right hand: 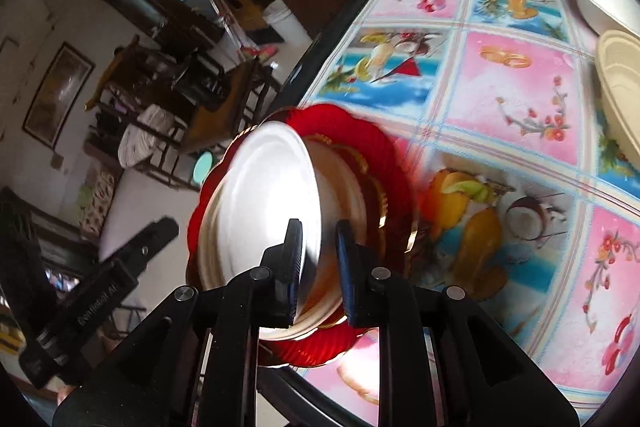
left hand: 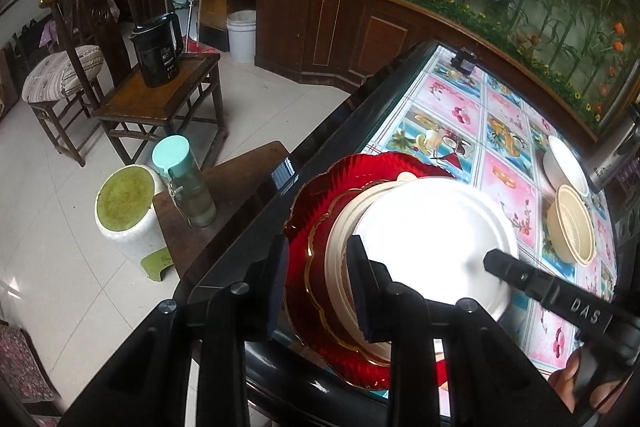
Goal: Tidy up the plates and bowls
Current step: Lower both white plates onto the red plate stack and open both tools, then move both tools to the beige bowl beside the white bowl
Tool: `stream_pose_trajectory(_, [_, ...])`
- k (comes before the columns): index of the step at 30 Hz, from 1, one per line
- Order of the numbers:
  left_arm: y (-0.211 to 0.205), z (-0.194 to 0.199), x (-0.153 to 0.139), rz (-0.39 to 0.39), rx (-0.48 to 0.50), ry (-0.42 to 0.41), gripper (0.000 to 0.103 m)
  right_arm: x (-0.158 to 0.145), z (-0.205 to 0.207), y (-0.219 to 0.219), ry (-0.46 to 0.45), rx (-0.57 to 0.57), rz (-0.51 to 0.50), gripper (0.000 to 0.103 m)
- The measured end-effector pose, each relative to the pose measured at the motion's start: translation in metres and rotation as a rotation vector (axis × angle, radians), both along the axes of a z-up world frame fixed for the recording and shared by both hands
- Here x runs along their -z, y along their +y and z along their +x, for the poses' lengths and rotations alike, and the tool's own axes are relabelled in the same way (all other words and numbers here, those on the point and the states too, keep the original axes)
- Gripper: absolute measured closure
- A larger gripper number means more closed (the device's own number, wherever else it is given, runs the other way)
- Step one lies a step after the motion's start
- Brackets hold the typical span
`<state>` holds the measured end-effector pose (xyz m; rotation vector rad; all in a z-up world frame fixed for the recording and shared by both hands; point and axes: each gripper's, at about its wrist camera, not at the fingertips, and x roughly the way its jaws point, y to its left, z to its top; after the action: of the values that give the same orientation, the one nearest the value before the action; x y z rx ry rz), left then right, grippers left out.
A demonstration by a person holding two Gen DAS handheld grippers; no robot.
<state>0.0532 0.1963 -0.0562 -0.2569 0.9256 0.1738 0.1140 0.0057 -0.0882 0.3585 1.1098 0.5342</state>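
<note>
A red plate with gold trim lies at the table's near-left edge with cream plates stacked on it and a white plate on top. My left gripper is open, its fingers straddling the left rims of the stack. My right gripper is shut on the white plate's rim, the plate tilted over the cream plates and red plate. The right gripper's finger also shows in the left wrist view. A white bowl and a cream bowl sit at the far right.
The table has a pink and blue fruit-pattern cloth and a black edge. A small dark object sits at its far corner. Left of the table stand a bottle with a mint lid, a green-topped stool and a wooden chair with a black kettle.
</note>
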Motion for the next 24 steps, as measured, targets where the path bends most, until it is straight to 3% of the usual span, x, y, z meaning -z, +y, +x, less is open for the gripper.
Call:
stream_pose_trajectory(9, [-0.013,-0.001,0.0,0.005,0.031,0.016,0.074,-0.003,-0.001,-0.014,-0.018,0.003,0.074,0.086])
stream_pose_trajectory(12, [-0.023,-0.002,-0.001,0.005,0.05,0.012,0.074,-0.007,0.0,-0.04,-0.032,0.049,0.122,0.086])
stream_pose_trajectory(19, [-0.075,-0.003,-0.002,0.046,0.175,0.021,0.073,-0.005,-0.003,-0.128,-0.081,0.262,0.124,0.086])
stream_pose_trajectory(21, [-0.095,-0.005,-0.002,0.063,0.218,0.024,0.069,-0.004,-0.006,-0.156,-0.105,0.311,0.147,0.086])
stream_pose_trajectory(24, [-0.132,-0.008,-0.001,0.103,0.298,0.021,0.052,-0.005,-0.015,-0.2,-0.161,0.396,0.176,0.086])
